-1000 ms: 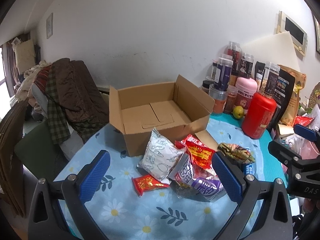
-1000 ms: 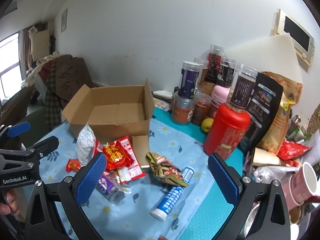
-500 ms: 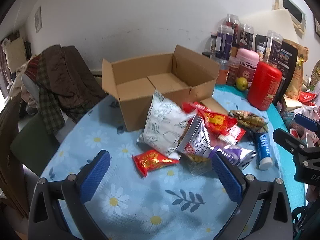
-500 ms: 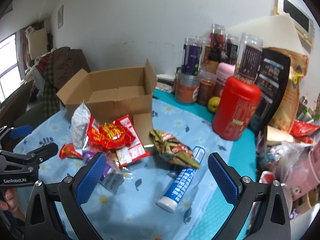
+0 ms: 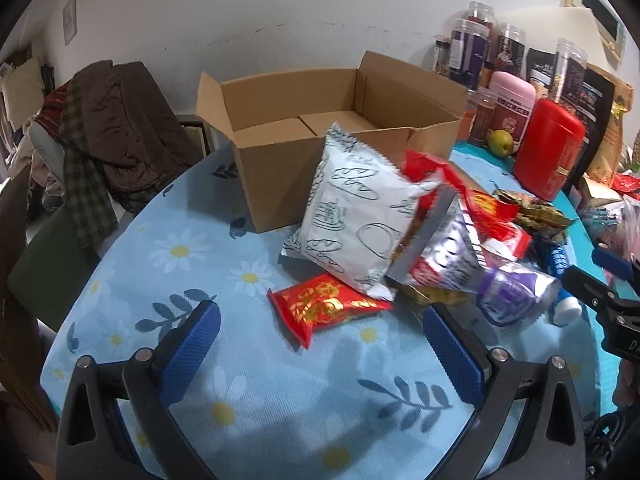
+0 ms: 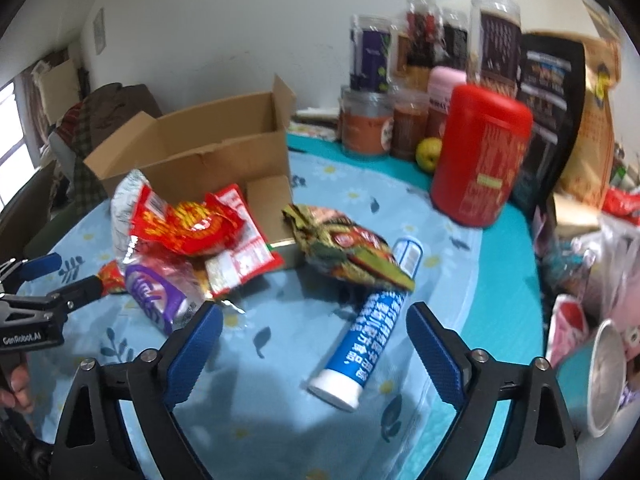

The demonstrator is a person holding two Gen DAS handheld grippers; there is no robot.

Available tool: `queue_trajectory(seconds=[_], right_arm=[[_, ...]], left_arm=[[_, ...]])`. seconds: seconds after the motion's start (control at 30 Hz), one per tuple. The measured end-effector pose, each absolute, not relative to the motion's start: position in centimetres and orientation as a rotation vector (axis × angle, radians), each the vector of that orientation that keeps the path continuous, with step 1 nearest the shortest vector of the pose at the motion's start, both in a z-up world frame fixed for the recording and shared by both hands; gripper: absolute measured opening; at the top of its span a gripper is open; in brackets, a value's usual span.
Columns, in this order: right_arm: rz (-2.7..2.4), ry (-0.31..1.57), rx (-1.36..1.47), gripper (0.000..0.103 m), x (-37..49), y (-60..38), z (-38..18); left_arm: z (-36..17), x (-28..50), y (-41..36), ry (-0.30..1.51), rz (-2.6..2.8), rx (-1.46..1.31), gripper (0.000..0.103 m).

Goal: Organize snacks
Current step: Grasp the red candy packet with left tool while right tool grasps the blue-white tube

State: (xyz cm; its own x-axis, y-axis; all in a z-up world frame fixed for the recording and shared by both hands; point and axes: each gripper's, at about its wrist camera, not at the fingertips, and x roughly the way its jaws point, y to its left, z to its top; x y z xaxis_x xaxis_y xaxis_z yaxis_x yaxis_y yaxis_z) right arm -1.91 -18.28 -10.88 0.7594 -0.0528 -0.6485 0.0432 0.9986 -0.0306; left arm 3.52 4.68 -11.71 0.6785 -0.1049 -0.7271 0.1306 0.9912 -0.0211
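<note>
the left gripper (image 5: 320, 332) hovers over the daisy-print surface (image 5: 168, 264) with its blue fingers (image 5: 192, 344) spread wide and nothing between them. just ahead of the gap lies a small red packet (image 5: 324, 306) with gold characters too blurred to read. beyond it a white pouch (image 5: 356, 216) printed with line drawings of bread leans against the front wall of the open cardboard box (image 5: 304, 136), which stands farther ahead with no snack seen inside. ahead and to the right of the right finger, a purple and silver bag (image 5: 508, 296) lies on the pile; its lettering is smeared.

the right gripper (image 6: 314, 342) has its fingers (image 6: 434, 354) apart and closing, gripping nothing. between the fingertips and slightly ahead lies a blue tube (image 6: 374, 328) with a white cap and white chinese writing along its side, its far end tucked under a crumpled green and red snack bag (image 6: 344, 246). ahead of the left finger sits a red bag (image 6: 192, 224) with yellow print. far ahead to the right stands a red canister (image 6: 480, 156) with gold characters. at the left edge of this view the other gripper's body carries the words "genrobot.ai".
</note>
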Motion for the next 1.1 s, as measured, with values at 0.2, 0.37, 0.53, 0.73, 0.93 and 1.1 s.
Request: queue_trajectory(seconds=[0.2, 0.37, 0.53, 0.73, 0.93, 1.1], right_arm=[[-0.061, 0.729, 0.017, 0.086, -1.3, -19.1, -11.8], [-0.072, 0.777, 0.018, 0.079, -0.7, -19.5, -13.0], [-0.100, 0.836, 0.016, 0.068, 0.2, -20.0, -14.5], [-0.103, 0.855, -0.006, 0.049, -0.1, -19.8, -14.8], [-0.090, 0.874, -0.043, 0.039, -1.4, -18.9, -14.8], [-0.063, 0.890, -0.028, 0.038, -3.3, -18.7, -14.7]], left_arm=[[-12.6, 5.2, 4.7, 0.821, -0.132, 0.056, 0.103], [-13.7, 6.5, 4.6, 0.855, -0.160, 0.057, 0.094], [-14.8, 6.9, 4.1, 0.871, -0.191, 0.081, 0.074], [-14.1, 5.6, 3.7, 0.833, -0.174, 0.147, 0.047], [-13.8, 3.6, 3.8, 0.827, -0.189, 0.181, 0.045], [-13.7, 2.6, 3.4, 0.834, -0.220, 0.172, 0.045]])
